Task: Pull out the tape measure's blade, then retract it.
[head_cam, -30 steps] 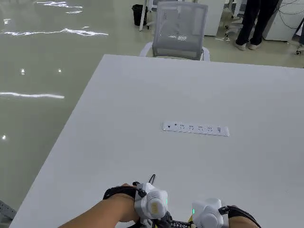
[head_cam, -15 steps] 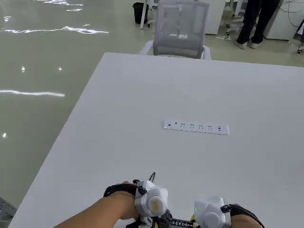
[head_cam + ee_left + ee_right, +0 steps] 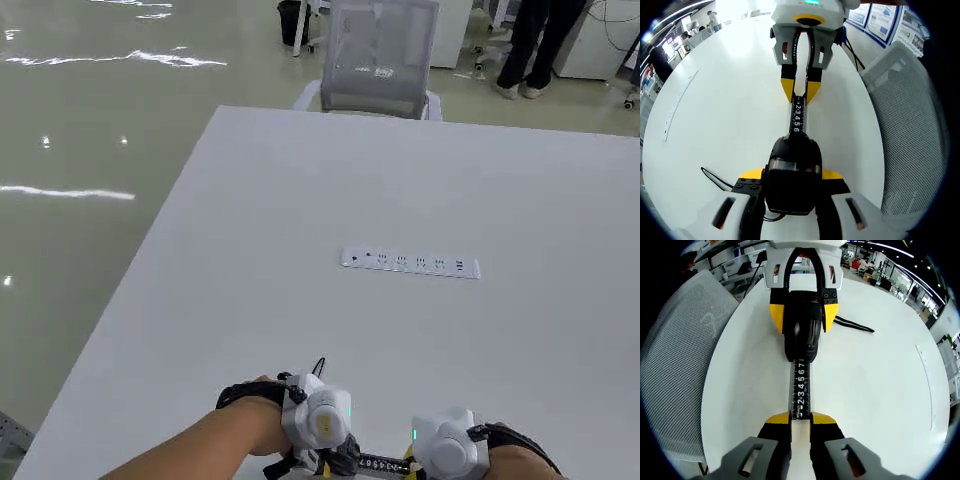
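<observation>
As the left gripper (image 3: 792, 176) sits clamped on the tape measure case (image 3: 792, 167) at the table's (image 3: 300, 200) 6 o'clock edge, the right gripper (image 3: 801, 419) pinches the blade tip (image 3: 799, 407). Best pull: straight toward 3 o'clock, level, avoiding a kink.

Black tape measure (image 3: 792, 175), white-numbered black blade (image 3: 800, 385), yellow-tipped jaws

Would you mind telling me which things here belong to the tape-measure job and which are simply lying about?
In the job:
tape measure, clamped in the left tool
its blade, partly drawn out, pinched by the right tool

Lying about:
power strip on the table
mesh chair beyond the table's far edge
</observation>
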